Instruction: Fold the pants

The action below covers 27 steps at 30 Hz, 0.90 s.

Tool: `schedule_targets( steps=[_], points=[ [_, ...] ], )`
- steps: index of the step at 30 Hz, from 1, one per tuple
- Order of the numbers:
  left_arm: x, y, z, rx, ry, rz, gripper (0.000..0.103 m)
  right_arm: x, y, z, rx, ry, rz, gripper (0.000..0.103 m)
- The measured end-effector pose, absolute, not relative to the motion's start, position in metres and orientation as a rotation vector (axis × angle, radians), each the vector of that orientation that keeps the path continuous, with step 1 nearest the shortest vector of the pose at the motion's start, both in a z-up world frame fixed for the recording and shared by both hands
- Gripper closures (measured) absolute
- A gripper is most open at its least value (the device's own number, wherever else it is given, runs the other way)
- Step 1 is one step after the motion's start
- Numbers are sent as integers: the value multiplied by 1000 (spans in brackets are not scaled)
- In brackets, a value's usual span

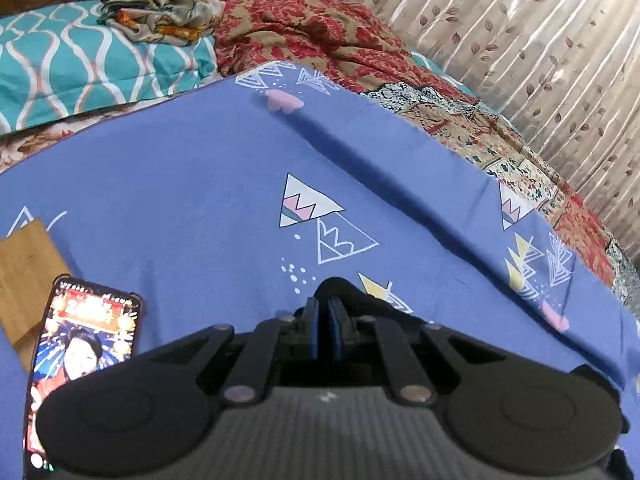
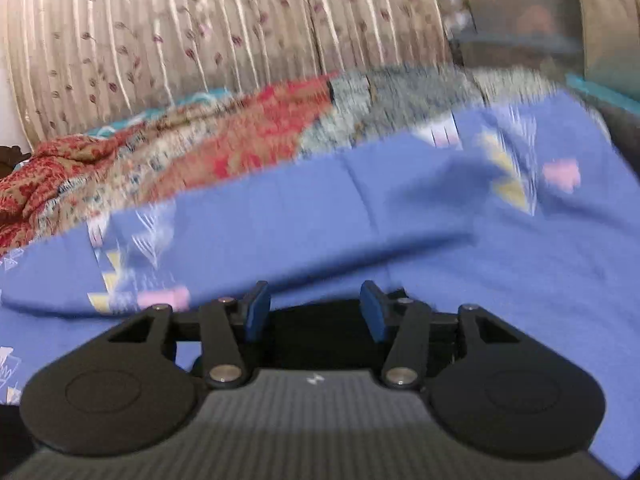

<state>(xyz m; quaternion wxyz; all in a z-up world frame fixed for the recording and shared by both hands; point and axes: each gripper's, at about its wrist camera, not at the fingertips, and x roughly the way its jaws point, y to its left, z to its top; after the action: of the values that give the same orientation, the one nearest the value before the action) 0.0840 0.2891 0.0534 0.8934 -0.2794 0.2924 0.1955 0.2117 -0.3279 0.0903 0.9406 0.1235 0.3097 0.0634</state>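
Observation:
The pants show only as a bunch of black cloth (image 1: 360, 294) bulging just past the tips of my left gripper (image 1: 324, 320). That gripper's blue pads are pressed together on the cloth's edge, low over the blue patterned bedsheet (image 1: 200, 200). The right wrist view is blurred. There my right gripper (image 2: 316, 312) stands open, its blue pads (image 2: 256, 312) well apart. Dark cloth (image 2: 316, 332) lies low between them, and the pads do not press on it. Most of the pants are hidden under both grippers.
A lit phone (image 1: 84, 360) lies on the sheet at the lower left, beside a wooden board (image 1: 28, 276). At the bed's far side are a teal pillow (image 1: 80, 68), a red patterned blanket (image 1: 300, 28) and a leaf-print curtain (image 1: 520, 40).

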Motion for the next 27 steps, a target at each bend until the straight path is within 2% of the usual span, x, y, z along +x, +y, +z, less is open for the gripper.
schedule_targets(
  steps=[3,5,7,8,9,10,11,15,18,21,22,23,24,25,27],
  points=[
    [90,291,54,-606,602,400,97,216,-346,60,362,717,64,41],
    [98,293,56,-607,600,392,97,219,-353,42,453,769,-7,30],
    [102,292,61,-599,597,384,97,223,-359,20,567,817,-46,27],
    [104,289,62,-594,596,385,97,224,-355,19,566,795,-62,29],
    [106,287,64,-587,596,383,97,230,-346,24,509,789,-67,36],
    [109,285,66,-580,594,379,97,236,-339,29,442,803,-53,90],
    [112,284,68,-574,591,376,97,244,-340,38,414,803,-28,96],
    [134,277,84,-543,557,353,97,250,-379,100,439,531,-111,96],
    [157,270,93,-525,511,337,97,253,-421,133,456,401,-182,96],
    [184,258,82,-501,507,343,94,259,-448,133,414,403,-247,90],
    [198,251,71,-457,556,371,89,261,-456,124,403,459,-254,79],
    [208,246,61,-424,613,380,71,263,-464,113,400,547,-256,51],
    [217,243,49,-404,690,380,63,264,-468,103,410,607,-255,44],
    [218,241,39,-406,755,384,59,255,-473,93,425,641,-239,44],
    [200,241,37,-414,752,353,57,227,-476,82,435,662,-192,44]
  ],
)
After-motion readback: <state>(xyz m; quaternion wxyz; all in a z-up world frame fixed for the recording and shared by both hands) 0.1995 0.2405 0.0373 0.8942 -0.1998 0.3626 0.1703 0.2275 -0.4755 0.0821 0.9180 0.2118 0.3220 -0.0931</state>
